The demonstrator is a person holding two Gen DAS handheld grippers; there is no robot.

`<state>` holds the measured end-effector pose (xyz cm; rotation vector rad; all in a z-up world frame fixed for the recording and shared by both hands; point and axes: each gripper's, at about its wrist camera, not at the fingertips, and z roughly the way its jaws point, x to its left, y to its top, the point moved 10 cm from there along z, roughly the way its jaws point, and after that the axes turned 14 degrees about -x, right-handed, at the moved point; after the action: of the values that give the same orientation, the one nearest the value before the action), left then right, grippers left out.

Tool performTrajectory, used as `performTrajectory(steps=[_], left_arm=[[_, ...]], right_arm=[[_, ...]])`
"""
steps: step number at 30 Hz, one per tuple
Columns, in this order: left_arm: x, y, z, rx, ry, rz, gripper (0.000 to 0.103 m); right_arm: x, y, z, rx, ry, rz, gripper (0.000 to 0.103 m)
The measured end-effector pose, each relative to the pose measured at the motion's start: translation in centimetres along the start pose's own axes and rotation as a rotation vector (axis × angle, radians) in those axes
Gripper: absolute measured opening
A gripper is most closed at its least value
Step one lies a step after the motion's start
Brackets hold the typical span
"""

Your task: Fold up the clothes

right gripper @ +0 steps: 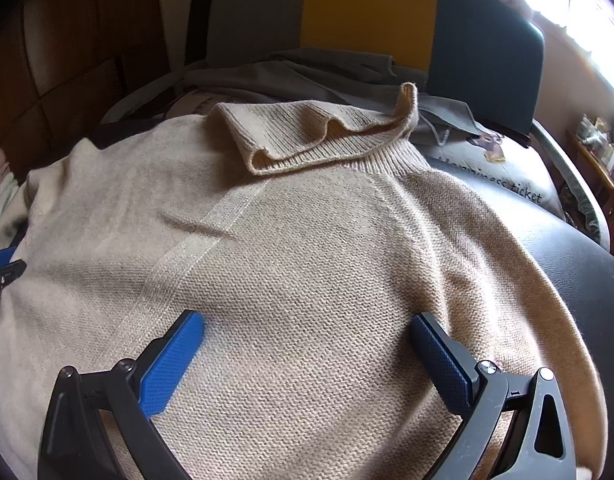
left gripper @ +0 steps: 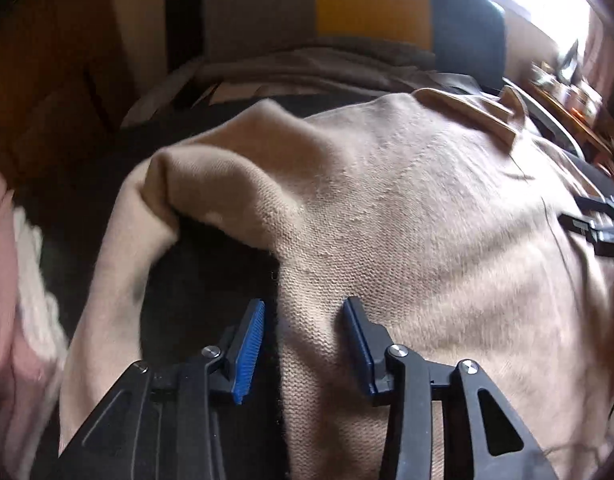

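The beige sweater (right gripper: 307, 240) was spread flat for folding — left gripper (left gripper: 305, 308) parted over its edge, right gripper (right gripper: 307, 328) held wide apart above it.

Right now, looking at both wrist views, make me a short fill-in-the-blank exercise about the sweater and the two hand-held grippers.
1. The knitted sweater is ____ in colour.
2. The jaws of the right hand-held gripper stand ____ above the knit, gripping nothing.
3. The pads of the left hand-held gripper are ____ in colour.
4. The middle panel of the chair back behind the sweater is ____.

Missing words: beige; open; blue; yellow
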<state>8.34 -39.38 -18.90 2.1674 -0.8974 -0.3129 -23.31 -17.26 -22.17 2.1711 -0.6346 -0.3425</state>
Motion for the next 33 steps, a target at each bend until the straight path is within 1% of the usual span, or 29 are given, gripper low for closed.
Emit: performTrajectory(steps=[1, 4, 7, 8, 9, 11, 12, 14, 16, 18, 20, 22, 23, 25, 27, 28, 31, 33], left_arm=[[0.2, 0.0, -0.4, 0.009, 0.034, 0.0, 0.042], [-1.3, 0.5, -2.6, -0.036, 0.063, 0.008, 0.04], [-4.5, 1.3, -5.2, -0.118, -0.008, 0.032, 0.041], [-5.5, 1.4, -5.9, -0.139, -0.027, 0.048, 0.041], [-6.8, 1.7, -6.0, -0.145, -0.053, 0.067, 0.041], [-9.4, 1.8, -5.9, -0.144, -0.105, 0.102, 0.041], [-10.6, 1.5, -5.8, -0.137, -0.126, 0.118, 0.041], [-12.8, 1.0, -5.6, -0.123, -0.169, 0.148, 0.041], [-14.5, 0.3, -5.8, -0.116, -0.199, 0.172, 0.041], [-16.4, -0.4, -6.1, -0.113, -0.235, 0.191, 0.041], [-18.2, -1.0, -5.9, -0.111, -0.27, 0.218, 0.041], [-19.4, -2.1, -5.6, -0.075, -0.302, 0.234, 0.042], [-19.7, -2.7, -5.4, -0.051, -0.307, 0.235, 0.042], [-20.2, -3.3, -5.2, -0.069, -0.289, 0.27, 0.044], [-20.5, -3.6, -5.3, -0.082, -0.272, 0.305, 0.044], [-20.5, -3.7, -5.3, -0.084, -0.272, 0.304, 0.044], [-20.4, -3.6, -5.2, -0.074, -0.288, 0.289, 0.044], [-20.5, -3.6, -5.0, -0.06, -0.296, 0.278, 0.044]], right_arm=[[0.4, 0.0, -0.2, 0.003, -0.007, 0.004, 0.103], [0.8, -0.2, -1.3, 0.011, -0.023, 0.045, 0.103], [1.1, -0.1, -5.7, -0.071, 0.0, 0.101, 0.103], [1.0, -0.5, -7.8, -0.101, 0.019, 0.128, 0.103], [1.0, -1.1, -10.5, -0.127, 0.059, 0.165, 0.103], [1.1, -3.0, -14.9, -0.138, 0.145, 0.241, 0.103], [1.0, -4.2, -16.8, -0.128, 0.171, 0.276, 0.103], [0.4, -7.5, -20.8, -0.103, 0.177, 0.342, 0.103], [-1.1, -11.0, -24.0, -0.066, 0.139, 0.406, 0.103], [-2.5, -14.4, -26.1, -0.015, 0.098, 0.461, 0.103], [-3.8, -17.0, -27.1, 0.034, 0.049, 0.484, 0.103], [-5.2, -19.1, -27.2, 0.083, -0.009, 0.48, 0.103], [-6.1, -19.3, -27.1, 0.087, -0.03, 0.468, 0.103], [-8.1, -19.5, -26.9, 0.097, -0.075, 0.444, 0.103], [-11.0, -19.6, -26.1, 0.109, -0.129, 0.419, 0.103], [-12.6, -19.7, -25.7, 0.119, -0.16, 0.401, 0.103], [-18.2, -19.7, -24.1, 0.169, -0.271, 0.327, 0.103], [-22.7, -19.4, -23.3, 0.185, -0.324, 0.357, 0.103]])
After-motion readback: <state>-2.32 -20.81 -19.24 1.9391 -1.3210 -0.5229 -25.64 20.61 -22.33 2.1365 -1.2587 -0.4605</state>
